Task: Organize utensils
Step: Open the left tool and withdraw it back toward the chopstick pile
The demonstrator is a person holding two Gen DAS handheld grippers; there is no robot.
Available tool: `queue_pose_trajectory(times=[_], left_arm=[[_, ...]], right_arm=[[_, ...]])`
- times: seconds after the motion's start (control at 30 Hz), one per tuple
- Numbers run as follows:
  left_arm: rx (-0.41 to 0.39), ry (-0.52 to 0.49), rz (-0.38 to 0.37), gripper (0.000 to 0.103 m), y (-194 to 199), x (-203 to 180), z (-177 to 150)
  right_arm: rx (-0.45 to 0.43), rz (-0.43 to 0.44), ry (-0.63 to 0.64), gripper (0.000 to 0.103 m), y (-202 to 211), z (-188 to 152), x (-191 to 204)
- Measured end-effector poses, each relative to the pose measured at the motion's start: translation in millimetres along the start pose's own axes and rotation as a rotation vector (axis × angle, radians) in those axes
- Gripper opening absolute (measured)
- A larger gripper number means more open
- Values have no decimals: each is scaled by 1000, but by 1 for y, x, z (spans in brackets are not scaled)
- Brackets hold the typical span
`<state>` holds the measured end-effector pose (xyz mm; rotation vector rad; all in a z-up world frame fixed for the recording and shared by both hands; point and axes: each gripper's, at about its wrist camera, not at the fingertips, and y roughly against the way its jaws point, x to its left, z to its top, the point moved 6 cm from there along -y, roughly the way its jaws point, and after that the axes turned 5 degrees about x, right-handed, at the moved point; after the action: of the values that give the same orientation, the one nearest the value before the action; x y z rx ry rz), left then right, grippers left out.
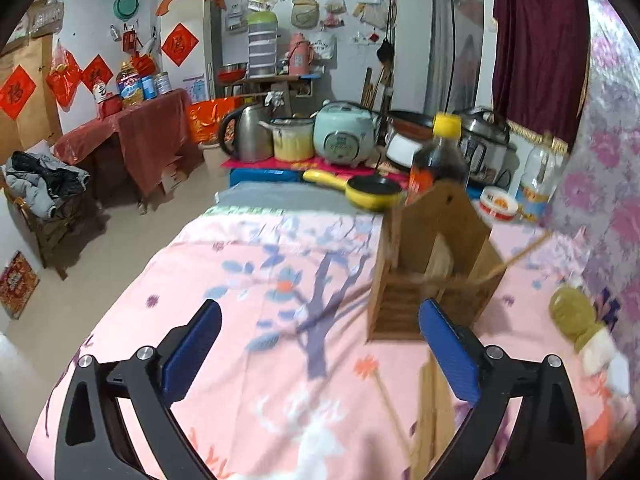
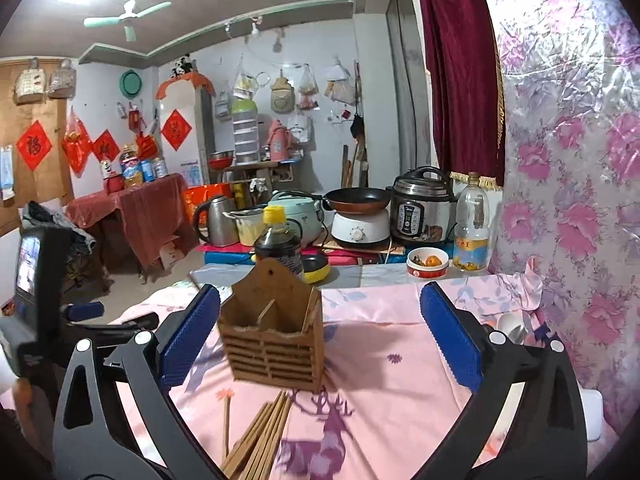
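- Wooden utensil holder (image 2: 272, 344): slatted front, peaked back, upright on the pink bench cloth (image 2: 384, 360); chopsticks (image 2: 260, 436) lie just before it.
- Left tongs (image 1: 320, 352) and right tongs (image 2: 320, 336): both apart, empty.
- Left view alone shows a stick (image 1: 516, 258) leaning from the holder.

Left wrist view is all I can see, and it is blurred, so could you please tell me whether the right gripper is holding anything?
Observer: No. The right gripper is open and empty, pointing at the wooden holder.
Operator: Thank you. How do the loose chopsticks lie?
Observer: A bundle of chopsticks lies flat on the pink cloth just in front of the holder, and a single stick lies apart on the bundle's left.
Operator: Can you see my gripper from there?
Observer: Yes. The left gripper shows at the left edge of the right wrist view, to the left of the holder.
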<state>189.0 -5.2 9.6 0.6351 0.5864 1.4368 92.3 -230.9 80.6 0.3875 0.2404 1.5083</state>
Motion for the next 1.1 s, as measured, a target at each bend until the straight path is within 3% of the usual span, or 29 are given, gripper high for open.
queue_pose_trajectory(times=[0.17,0.27,0.33,0.4,0.5,0.8,0.97,1.1], left_arm=[[74,-33,21,97,-14,7,-57],[197,-69,5,97,-36,5,-97],[268,-96,-19,97,-47,-1,-115],[295,-114,-42,97,-50,-8,-121],[297,-148,-64,97,-50,-18,-127],[324,-210,-128,97,-56,-50,-132],[357,-184,-164,97,-65,-62,-132],[383,-180,-145,97,-76,-65,-134]], right_arm=[[76,21,35,97,11,-43,3],[135,5,32,97,3,-80,-7],[230,-11,17,97,-13,-104,-15],[317,2,-10,97,-28,-116,-20],[366,9,-52,97,-37,-123,-26],[358,-25,-37,97,-32,-123,-25],[372,-20,-62,97,-35,-122,-28],[386,-9,-101,97,-37,-123,-34]])
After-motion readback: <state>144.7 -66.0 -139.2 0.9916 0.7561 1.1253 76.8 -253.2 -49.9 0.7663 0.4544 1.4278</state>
